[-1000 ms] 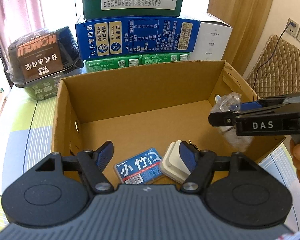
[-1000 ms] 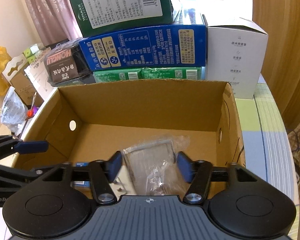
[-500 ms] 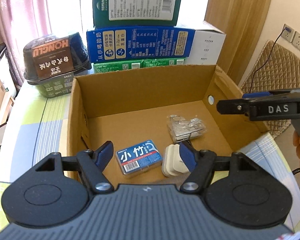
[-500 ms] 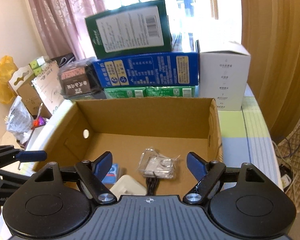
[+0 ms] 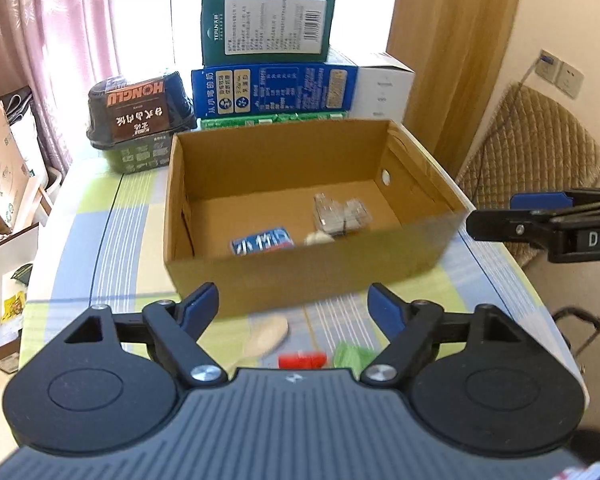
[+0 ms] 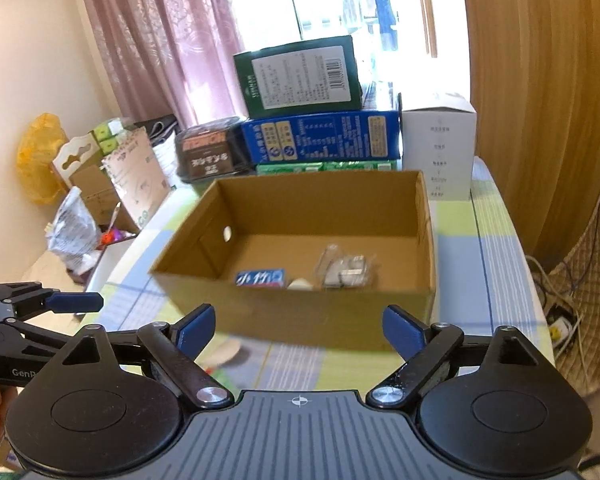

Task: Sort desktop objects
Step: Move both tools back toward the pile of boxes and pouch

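Both hand-held grippers, left [image 5: 293,305] and right [image 6: 299,325], have just been opening wide and hold nothing. The box [image 5: 300,268] has three items (others lie on the counter [image 5: 140,280]); approach those low.

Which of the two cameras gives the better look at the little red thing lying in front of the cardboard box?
The left wrist view: the red thing lies in plain sight, though blurred, between pale and green items. In the right wrist view only a red speck shows.
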